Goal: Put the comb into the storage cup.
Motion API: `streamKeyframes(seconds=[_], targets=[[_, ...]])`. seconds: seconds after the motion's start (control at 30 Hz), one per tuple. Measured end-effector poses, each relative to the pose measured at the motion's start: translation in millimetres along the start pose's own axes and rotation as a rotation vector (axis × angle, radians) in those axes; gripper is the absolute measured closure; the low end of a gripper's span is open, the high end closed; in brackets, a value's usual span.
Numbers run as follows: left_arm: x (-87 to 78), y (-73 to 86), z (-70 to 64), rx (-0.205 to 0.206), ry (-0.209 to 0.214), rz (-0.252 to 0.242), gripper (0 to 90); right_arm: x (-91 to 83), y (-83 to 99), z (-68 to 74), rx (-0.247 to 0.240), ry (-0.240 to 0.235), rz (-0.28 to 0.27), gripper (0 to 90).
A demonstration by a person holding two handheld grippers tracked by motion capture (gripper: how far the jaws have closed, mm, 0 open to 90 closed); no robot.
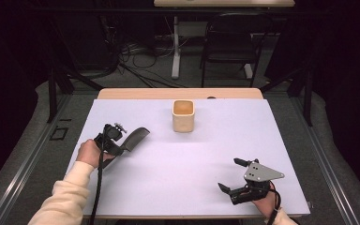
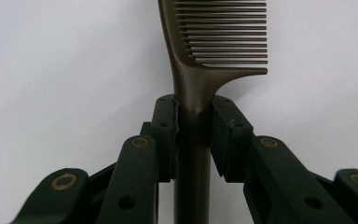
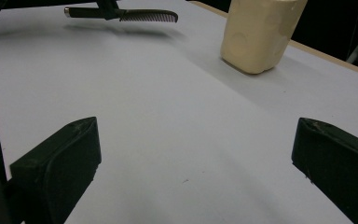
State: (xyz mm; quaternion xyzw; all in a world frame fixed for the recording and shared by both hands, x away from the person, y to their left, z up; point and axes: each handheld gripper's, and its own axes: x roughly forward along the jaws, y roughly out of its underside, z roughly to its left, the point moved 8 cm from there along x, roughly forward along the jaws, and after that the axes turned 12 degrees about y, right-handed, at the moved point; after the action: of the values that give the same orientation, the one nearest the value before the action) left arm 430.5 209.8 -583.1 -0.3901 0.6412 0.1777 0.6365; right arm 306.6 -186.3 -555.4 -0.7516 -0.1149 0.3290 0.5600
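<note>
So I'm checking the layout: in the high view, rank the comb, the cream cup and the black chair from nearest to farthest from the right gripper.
From the right gripper, jaws open, at the table's near right:
1. Cream cup, toward the far middle of the table.
2. Comb, held in the left gripper at the left; only a little farther.
3. Black chair, beyond the table.

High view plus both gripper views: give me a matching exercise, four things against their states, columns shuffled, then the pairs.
Things:
1. comb
2. cream cup
3. left gripper
4. right gripper

States:
A. jaws wide apart, holding nothing
B. stands upright near the table's far edge
C. clamped by its handle, lifted off the table
D. jaws shut on a handle

Pairs: 1-C, 2-B, 3-D, 4-A
</note>
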Motion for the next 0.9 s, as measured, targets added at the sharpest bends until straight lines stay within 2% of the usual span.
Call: streamKeyframes(seconds=[0.3,0.9], targets=[[-8.4,-2.1,-5.1,0.011,-0.002,-0.076,72.0,-0.5,-0.1,0.0,-0.003,-0.001,0.001,0.9],[-21.8,-6.2,-14.2,0.03,0.034,-0.228,72.0,-0.2,-0.1,0.1,-0.005,0.0,0.001,0.9]])
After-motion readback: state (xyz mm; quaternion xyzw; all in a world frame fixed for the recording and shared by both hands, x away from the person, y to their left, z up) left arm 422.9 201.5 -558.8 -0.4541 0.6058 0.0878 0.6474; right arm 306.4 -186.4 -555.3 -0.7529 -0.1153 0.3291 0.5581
